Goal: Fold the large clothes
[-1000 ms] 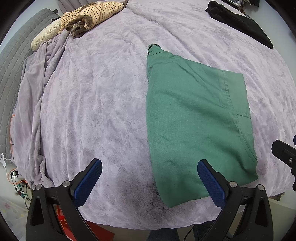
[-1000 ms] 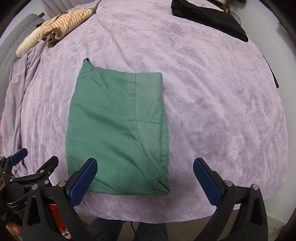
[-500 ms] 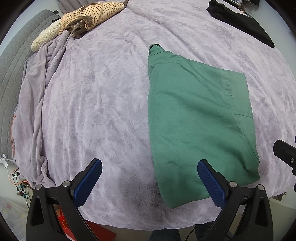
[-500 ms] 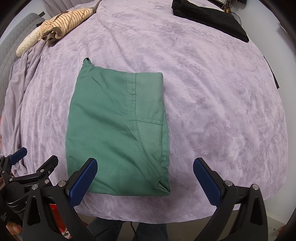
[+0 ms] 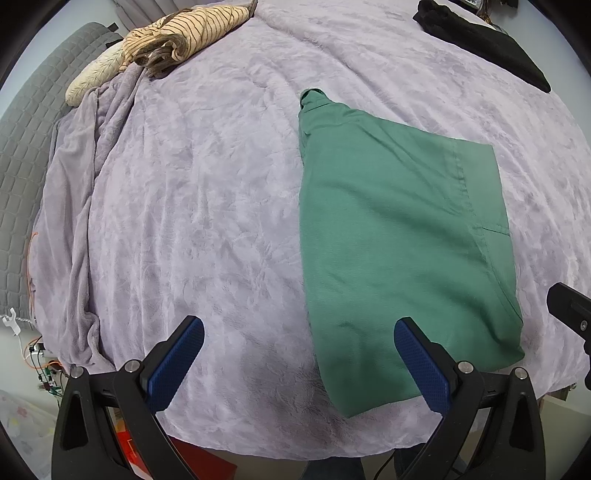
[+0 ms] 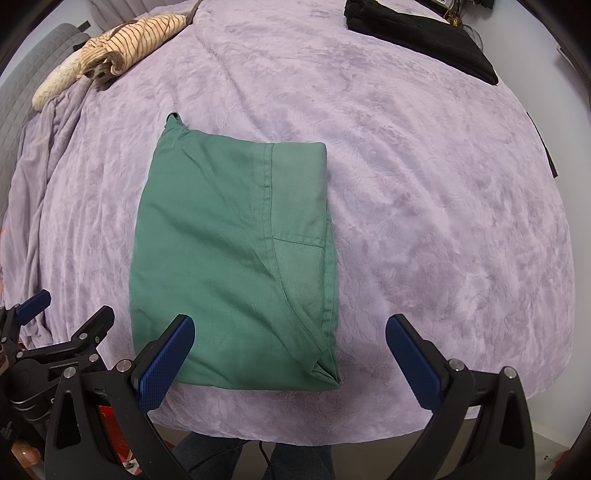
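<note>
A green garment point(image 5: 399, 240) lies folded into a flat rectangle on the lilac bedspread point(image 5: 203, 206) near the bed's front edge. It also shows in the right wrist view point(image 6: 229, 258). My left gripper point(image 5: 299, 354) is open and empty, above the front edge, with its right finger over the garment's near left corner. My right gripper point(image 6: 290, 354) is open and empty, above the garment's near edge. The left gripper also shows at the lower left of the right wrist view point(image 6: 68, 317).
A striped tan garment point(image 5: 184, 33) and a cream pillow point(image 5: 96, 74) lie at the far left. A folded black garment point(image 6: 417, 37) lies at the far right. A grey quilted headboard point(image 5: 22, 155) stands at the left. The bed's front edge point(image 6: 295, 424) is below the grippers.
Both grippers stay open and almost still. In the left wrist view the scene has shifted slightly right, so that gripper has drifted a little left.
</note>
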`<action>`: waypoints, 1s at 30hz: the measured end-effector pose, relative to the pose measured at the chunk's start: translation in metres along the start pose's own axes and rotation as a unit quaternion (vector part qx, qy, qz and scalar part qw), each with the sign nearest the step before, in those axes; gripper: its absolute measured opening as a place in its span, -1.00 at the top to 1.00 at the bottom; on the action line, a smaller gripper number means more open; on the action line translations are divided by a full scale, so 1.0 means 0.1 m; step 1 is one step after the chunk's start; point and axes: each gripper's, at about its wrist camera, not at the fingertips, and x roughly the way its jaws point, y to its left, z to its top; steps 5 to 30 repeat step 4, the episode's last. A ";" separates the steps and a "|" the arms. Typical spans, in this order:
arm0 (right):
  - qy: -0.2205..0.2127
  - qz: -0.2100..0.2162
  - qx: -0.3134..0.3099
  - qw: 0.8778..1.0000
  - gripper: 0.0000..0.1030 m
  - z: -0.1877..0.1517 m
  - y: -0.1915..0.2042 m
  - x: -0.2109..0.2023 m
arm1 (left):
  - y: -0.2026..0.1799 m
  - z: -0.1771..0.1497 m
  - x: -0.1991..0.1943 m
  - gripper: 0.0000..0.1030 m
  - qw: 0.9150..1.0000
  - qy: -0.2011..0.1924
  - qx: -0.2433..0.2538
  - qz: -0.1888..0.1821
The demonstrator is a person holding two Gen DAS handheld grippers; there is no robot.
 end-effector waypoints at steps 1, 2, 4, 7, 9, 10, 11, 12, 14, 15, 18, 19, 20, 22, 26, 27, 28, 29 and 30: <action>0.000 0.000 0.000 1.000 -1.00 0.01 -0.01 0.00 | 0.00 0.00 0.00 -1.00 1.000 0.000 0.001 -0.001; 0.001 0.000 -0.001 1.000 -1.00 0.02 -0.01 0.01 | 0.00 0.00 0.00 -1.00 1.000 0.000 0.002 -0.003; 0.003 0.000 -0.001 1.000 -1.00 0.02 -0.02 0.02 | 0.00 0.01 0.00 -1.00 1.000 0.001 0.003 -0.005; 0.003 0.000 -0.001 1.000 -1.00 0.02 -0.02 0.02 | 0.00 0.01 0.00 -1.00 1.000 0.001 0.003 -0.005; 0.003 0.000 -0.001 1.000 -1.00 0.02 -0.02 0.02 | 0.00 0.01 0.00 -1.00 1.000 0.001 0.003 -0.005; 0.003 0.000 -0.001 1.000 -1.00 0.02 -0.02 0.02 | 0.00 0.01 0.00 -1.00 1.000 0.001 0.003 -0.005; 0.003 0.000 -0.001 1.000 -1.00 0.02 -0.02 0.02 | 0.00 0.01 0.00 -1.00 1.000 0.001 0.003 -0.005; 0.003 0.000 -0.001 1.000 -1.00 0.02 -0.02 0.02 | 0.00 0.01 0.00 -1.00 1.000 0.001 0.003 -0.005; 0.003 0.000 -0.001 1.000 -1.00 0.02 -0.02 0.02 | 0.00 0.01 0.00 -1.00 1.000 0.001 0.003 -0.005; 0.003 0.000 -0.001 1.000 -1.00 0.02 -0.02 0.02 | 0.00 0.01 0.00 -1.00 1.000 0.001 0.003 -0.005; 0.003 0.000 -0.001 1.000 -1.00 0.02 -0.02 0.02 | 0.00 0.01 0.00 -1.00 1.000 0.001 0.003 -0.005; 0.003 0.000 -0.001 1.000 -1.00 0.02 -0.02 0.02 | 0.00 0.01 0.00 -1.00 1.000 0.001 0.003 -0.005; 0.003 0.000 -0.001 1.000 -1.00 0.02 -0.02 0.02 | 0.00 0.01 0.00 -1.00 1.000 0.001 0.003 -0.005; 0.003 0.000 -0.001 1.000 -1.00 0.02 -0.02 0.02 | 0.00 0.01 0.00 -1.00 1.000 0.001 0.003 -0.005; 0.003 0.000 -0.001 1.000 -1.00 0.02 -0.02 0.02 | 0.00 0.01 0.00 -1.00 1.000 0.001 0.003 -0.005; 0.003 0.000 -0.001 1.000 -1.00 0.02 -0.02 0.02 | 0.00 0.01 0.00 -1.00 1.000 0.001 0.003 -0.005; 0.003 0.000 -0.001 1.000 -1.00 0.02 -0.02 0.02 | 0.00 0.01 0.00 -1.00 1.000 0.001 0.003 -0.005; 0.003 0.000 -0.001 1.000 -1.00 0.02 -0.02 0.02 | 0.00 0.01 0.00 -1.00 1.000 0.001 0.003 -0.005; 0.003 0.000 -0.001 1.000 -1.00 0.02 -0.02 0.02 | 0.00 0.01 0.00 -1.00 1.000 0.001 0.003 -0.005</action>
